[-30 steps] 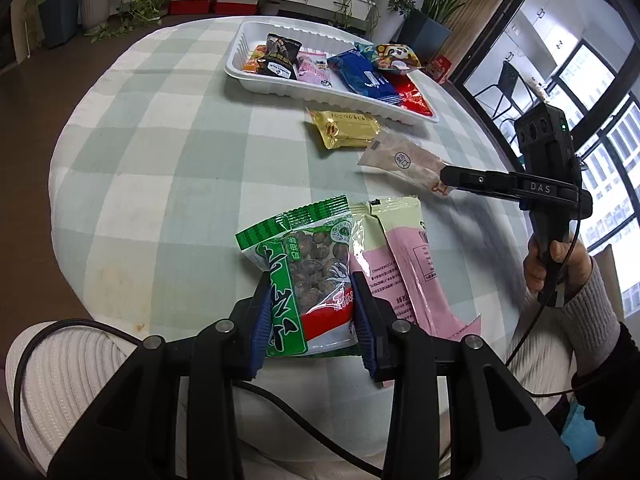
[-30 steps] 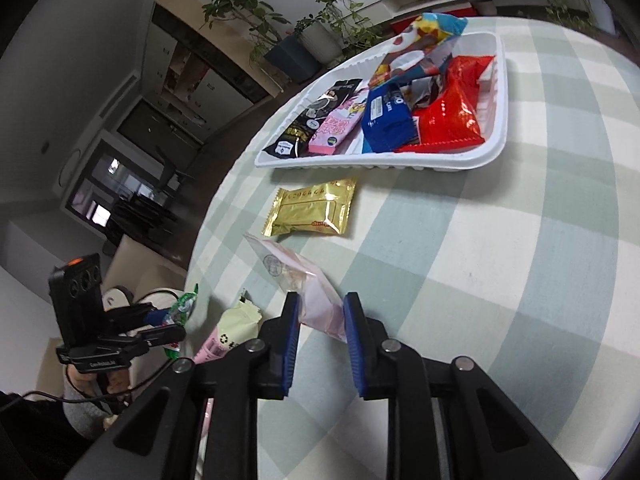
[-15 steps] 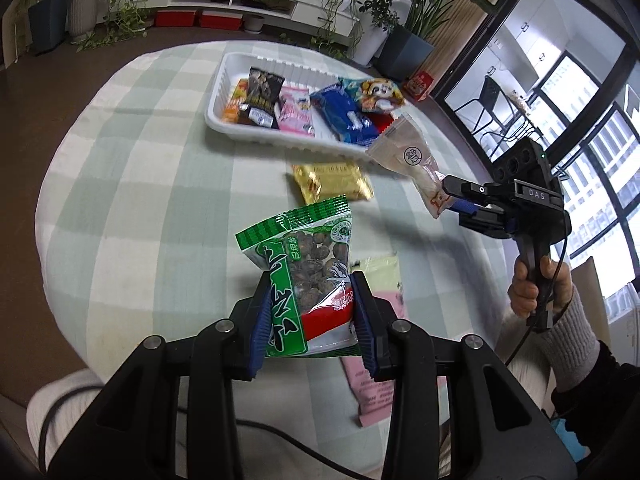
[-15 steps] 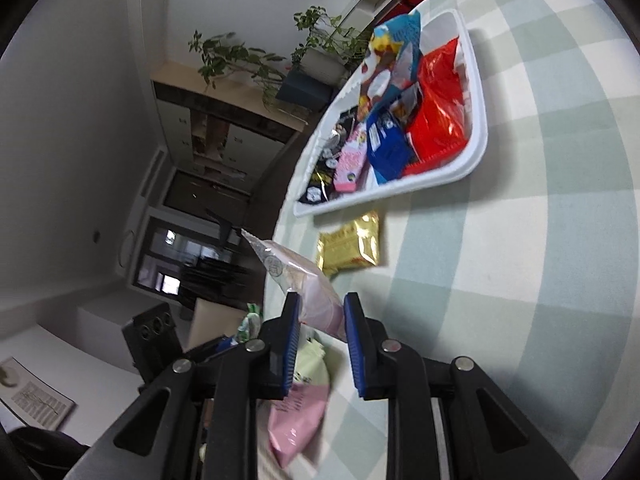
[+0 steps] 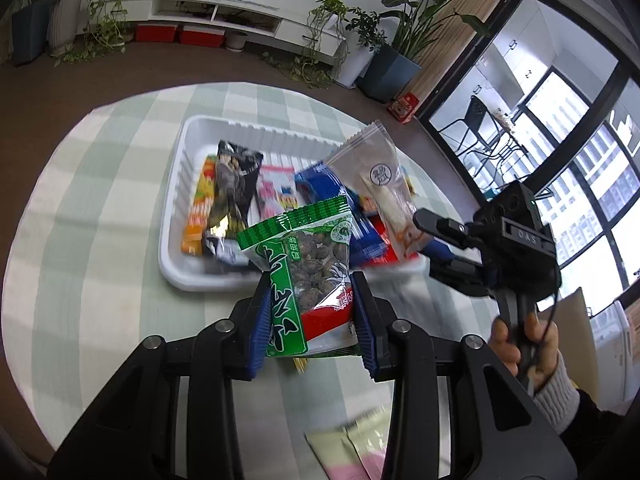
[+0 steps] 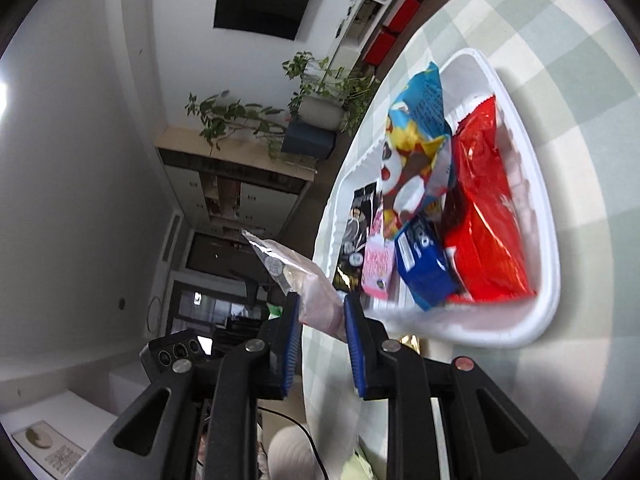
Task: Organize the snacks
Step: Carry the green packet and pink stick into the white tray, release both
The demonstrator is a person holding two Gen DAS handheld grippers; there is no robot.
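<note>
My left gripper (image 5: 311, 312) is shut on a green bag of nuts (image 5: 306, 268) and holds it in the air just before the near rim of the white tray (image 5: 176, 184). My right gripper (image 6: 318, 310) is shut on a clear pinkish snack packet (image 6: 304, 280); in the left wrist view that packet (image 5: 380, 184) hangs over the tray's right part. The tray (image 6: 548, 248) holds several snacks: a red bag (image 6: 484, 224), a blue pack (image 6: 420, 264), a cartoon bag (image 6: 416, 140), a pink pack (image 5: 276, 196) and a black pack (image 5: 232, 184).
The round table has a green and white checked cloth (image 5: 100, 240). Pale green and pink packets (image 5: 352, 452) lie near the front edge. A gold packet (image 6: 408, 342) peeks out beside the tray. Plants and a low shelf stand beyond the table.
Both grippers have lifted and moved forward to the tray with their packets. The tray looks much nearer now in both views.
</note>
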